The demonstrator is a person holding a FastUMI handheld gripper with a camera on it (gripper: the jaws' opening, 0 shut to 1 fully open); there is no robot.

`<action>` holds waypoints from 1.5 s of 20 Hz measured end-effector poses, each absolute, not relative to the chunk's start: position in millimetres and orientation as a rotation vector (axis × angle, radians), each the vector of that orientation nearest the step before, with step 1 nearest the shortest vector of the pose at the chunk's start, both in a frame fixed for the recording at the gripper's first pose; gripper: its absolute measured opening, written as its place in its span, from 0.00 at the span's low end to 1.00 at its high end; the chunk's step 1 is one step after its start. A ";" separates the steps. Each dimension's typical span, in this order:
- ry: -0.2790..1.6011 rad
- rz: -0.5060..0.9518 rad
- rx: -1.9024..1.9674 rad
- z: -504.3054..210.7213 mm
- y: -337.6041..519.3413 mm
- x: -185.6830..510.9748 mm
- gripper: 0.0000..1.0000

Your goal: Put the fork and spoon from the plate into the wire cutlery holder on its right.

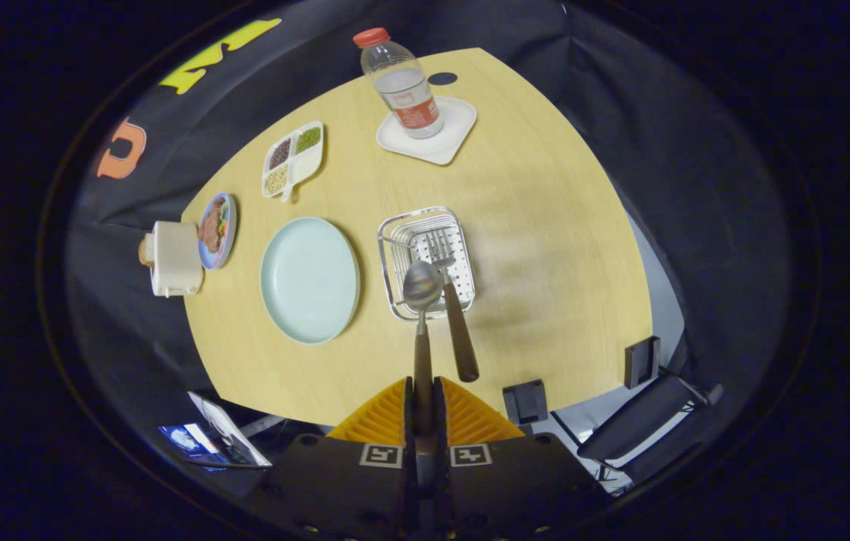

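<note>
The spoon (pixel 423 300) should come down bowl-first into the wire cutlery holder (pixel 426 261), clear of the fork (pixel 449 300) already leaning there, before any release. The tongs (pixel 423 391) are pinched nearly closed on the spoon's wooden handle, above the table (pixel 545 248). The plate (pixel 310 279) lies bare.
</note>
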State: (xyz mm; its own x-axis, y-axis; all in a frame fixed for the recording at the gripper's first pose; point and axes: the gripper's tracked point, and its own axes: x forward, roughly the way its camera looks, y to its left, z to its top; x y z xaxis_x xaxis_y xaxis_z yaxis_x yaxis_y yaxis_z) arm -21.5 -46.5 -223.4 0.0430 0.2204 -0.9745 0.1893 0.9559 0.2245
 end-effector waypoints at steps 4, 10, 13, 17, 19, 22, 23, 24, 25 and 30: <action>1.470 0.036 0.299 -211.5 -43.8 -8.5 0.30; 1.277 0.072 0.194 -174.0 -37.1 11.5 0.84; 1.117 0.082 0.145 -142.4 -33.2 29.0 0.91; 0.853 0.126 0.130 -74.4 -21.0 43.0 0.92; 0.705 0.175 0.178 -36.8 -5.4 42.9 0.93; 0.472 0.207 0.143 15.8 -4.7 37.0 0.93; 0.401 0.208 0.120 31.2 -5.9 36.3 0.93; 0.323 0.206 0.091 49.4 -8.3 32.5 0.93; 0.261 0.207 0.064 62.4 -7.5 31.1 0.93; 0.070 0.176 0.034 93.4 0.6 13.2 0.93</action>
State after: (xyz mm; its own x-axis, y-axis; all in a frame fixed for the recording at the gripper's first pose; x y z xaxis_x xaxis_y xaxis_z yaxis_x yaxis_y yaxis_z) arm 13.2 0.6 93.4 0.9821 0.1758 -0.0669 -0.1735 0.9840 0.0395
